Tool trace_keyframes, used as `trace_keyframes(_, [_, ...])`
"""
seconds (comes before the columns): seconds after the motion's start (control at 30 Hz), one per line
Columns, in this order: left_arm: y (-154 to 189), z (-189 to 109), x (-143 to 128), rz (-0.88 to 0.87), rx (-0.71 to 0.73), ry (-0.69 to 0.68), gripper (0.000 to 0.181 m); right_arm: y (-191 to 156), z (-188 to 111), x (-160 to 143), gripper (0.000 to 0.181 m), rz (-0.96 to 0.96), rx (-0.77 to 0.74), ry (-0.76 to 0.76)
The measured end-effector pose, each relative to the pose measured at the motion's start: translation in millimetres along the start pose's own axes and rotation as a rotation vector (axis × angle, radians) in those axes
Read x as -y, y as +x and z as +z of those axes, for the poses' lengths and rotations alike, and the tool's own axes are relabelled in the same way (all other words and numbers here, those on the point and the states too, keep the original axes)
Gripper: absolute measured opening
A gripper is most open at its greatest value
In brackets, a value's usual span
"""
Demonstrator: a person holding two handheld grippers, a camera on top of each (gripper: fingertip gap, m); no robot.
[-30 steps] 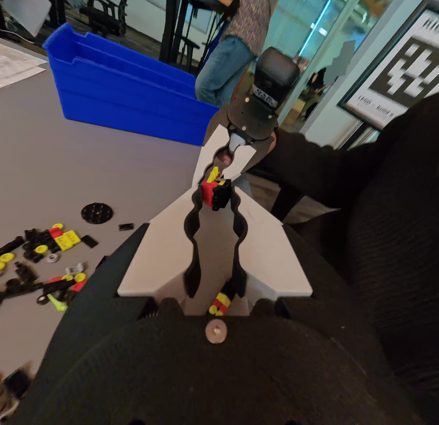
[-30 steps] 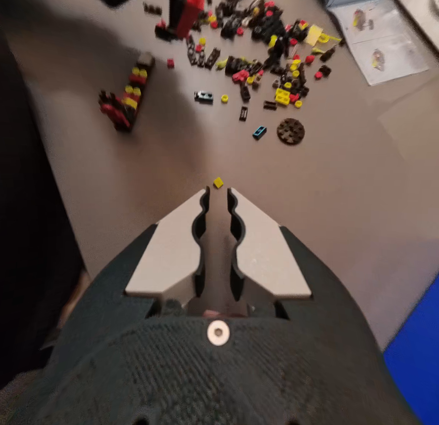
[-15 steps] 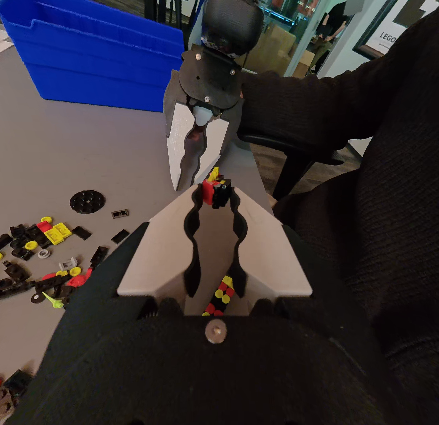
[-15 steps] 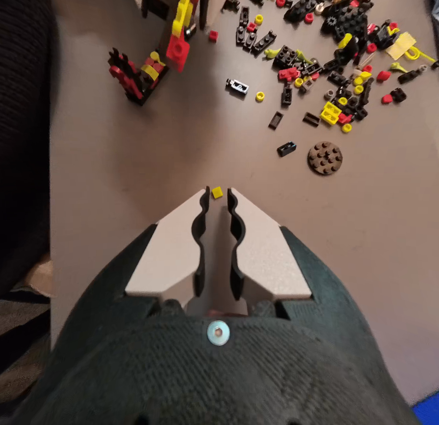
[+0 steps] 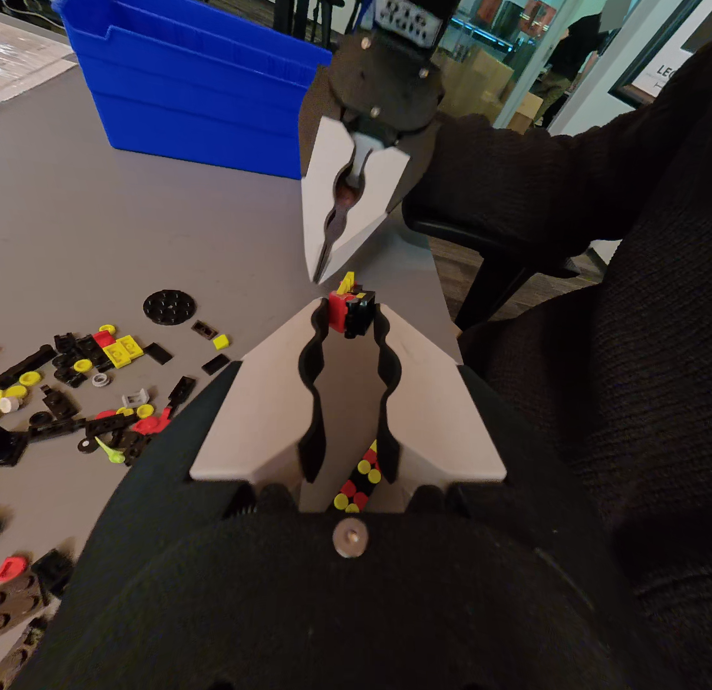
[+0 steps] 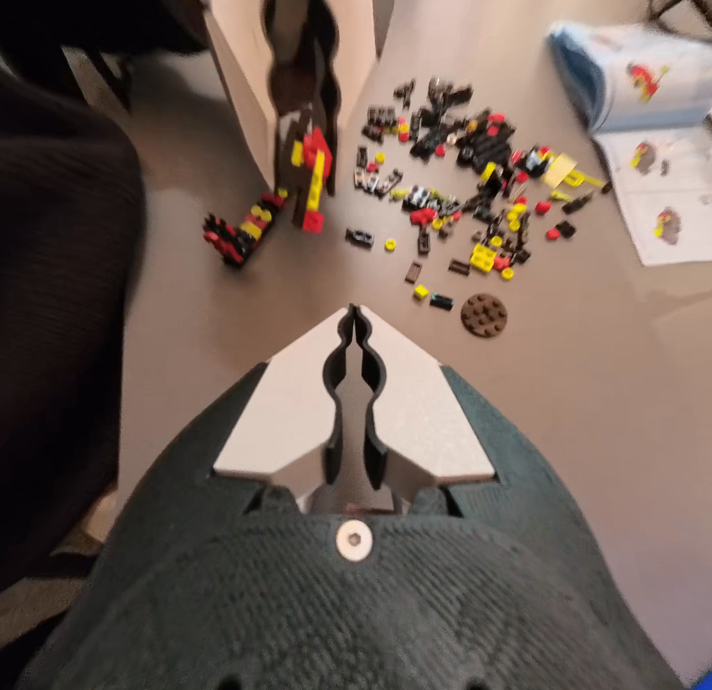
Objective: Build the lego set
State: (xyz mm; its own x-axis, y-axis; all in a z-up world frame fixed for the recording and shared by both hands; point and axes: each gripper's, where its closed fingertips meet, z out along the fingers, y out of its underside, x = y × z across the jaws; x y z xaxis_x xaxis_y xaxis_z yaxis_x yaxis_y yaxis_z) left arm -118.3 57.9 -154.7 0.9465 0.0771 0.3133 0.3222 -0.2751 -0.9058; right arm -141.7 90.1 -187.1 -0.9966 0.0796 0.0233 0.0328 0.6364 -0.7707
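Note:
My left gripper point(image 5: 350, 310) is shut on a small red, black and yellow lego assembly point(image 5: 352, 317) and holds it above the grey table point(image 5: 162, 216). The right wrist view shows that gripper point(image 6: 304, 178) at the top with the assembly point(image 6: 313, 170). My right gripper point(image 6: 352, 310) is shut and empty. In the left wrist view its tips point(image 5: 319, 276) hang just above and left of the held assembly. A small yellow tile point(image 6: 421, 292) lies on the table to the right of the right gripper; it also shows in the left wrist view point(image 5: 221, 341).
A red, yellow and black sub-assembly point(image 6: 246, 228) lies on the table, seen below my left gripper point(image 5: 360, 477). A pile of loose pieces point(image 6: 462, 178), a black round plate point(image 6: 484, 315), an instruction booklet point(image 6: 662, 193) and a blue bin point(image 5: 192, 85) are around. The table edge point(image 5: 439, 286) is close. Some 6 centimetres of space lies between my two pairs of fingers.
My right gripper has shut without the yellow tile, which now lies on the table to its right. The right gripper has moved closer to the held assembly.

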Motion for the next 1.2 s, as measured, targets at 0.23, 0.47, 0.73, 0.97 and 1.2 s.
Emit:
trace_keyframes(0.23, [-9.2, -4.6, -3.1, -0.018, 0.052, -0.024, 0.020, 25.9, 0.6, -5.4, 0.005, 0.107, -0.123, 0.003])
trace_keyframes(0.47, [-31.5, -34.1, 3.0, -0.084, 0.155, 0.026, 0.020, 33.6, 30.5, -8.1, 0.012, 0.165, -0.137, -0.068])
trace_keyframes(0.73, [-43.5, -45.6, 2.5, -0.147, 0.167, 0.074, 0.020, 36.7, 61.1, -8.3, 0.016, 0.024, -0.097, -0.146])
trace_keyframes(0.97, [-47.1, -48.8, 3.8, -0.162, 0.178, 0.092, 0.020, 31.4, 61.6, -15.3, 0.022, 0.069, -0.044, -0.173])
trace_keyframes(1.2, [-47.2, -47.9, 3.3, -0.163, 0.178, 0.089, 0.020, 24.0, 50.2, -13.1, 0.021, 0.098, -0.037, -0.138])
